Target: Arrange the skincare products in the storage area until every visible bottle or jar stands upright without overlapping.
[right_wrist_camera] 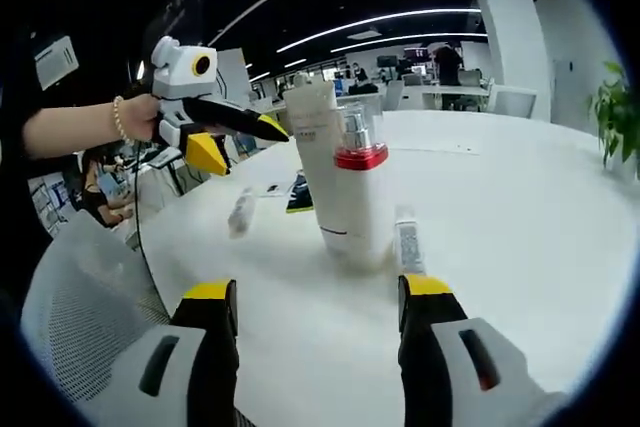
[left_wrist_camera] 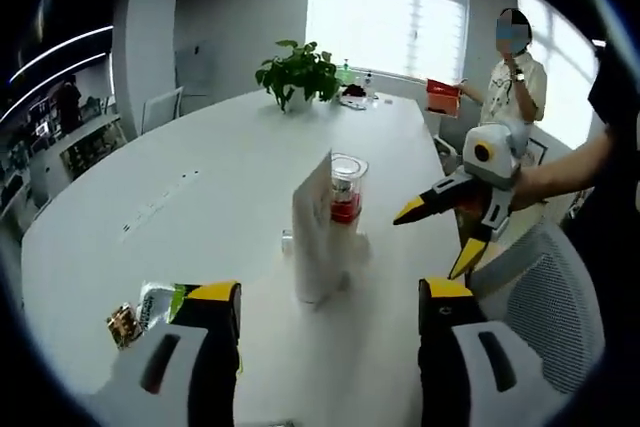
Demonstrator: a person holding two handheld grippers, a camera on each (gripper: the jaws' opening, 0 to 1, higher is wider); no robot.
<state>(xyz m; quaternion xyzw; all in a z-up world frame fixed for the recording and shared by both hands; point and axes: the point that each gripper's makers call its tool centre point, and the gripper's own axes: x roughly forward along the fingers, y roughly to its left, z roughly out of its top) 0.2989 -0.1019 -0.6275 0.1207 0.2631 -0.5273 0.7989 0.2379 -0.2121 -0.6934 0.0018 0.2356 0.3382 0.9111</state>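
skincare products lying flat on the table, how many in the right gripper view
2: a small white tube lying just right of the standing red-banded bottle, and a small bottle lying further left. More may hide behind the standing tall white tube.

White tube (right_wrist_camera: 322,162) and red-collared bottle (right_wrist_camera: 361,187) upright, touching; small tube (right_wrist_camera: 406,242) lying beside.

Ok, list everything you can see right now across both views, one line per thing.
Tall tube: 1, white, upright, table centre.
Pump bottle: 1, white with red band, upright beside the tube.
Small tube: 1, white, lying by the pump bottle.
Small bottle: 1, pale, lying apart on the table.
Snack packets: 2, brown and green-white, near table edge.
Potted plant: 1, green, far end.
Table: 1, white.
Mesh chair: 1, white, beside the table.
Person: 1, pale shirt, by the window.
Left gripper: yellow-tipped, open.
Right gripper: yellow-tipped, open.
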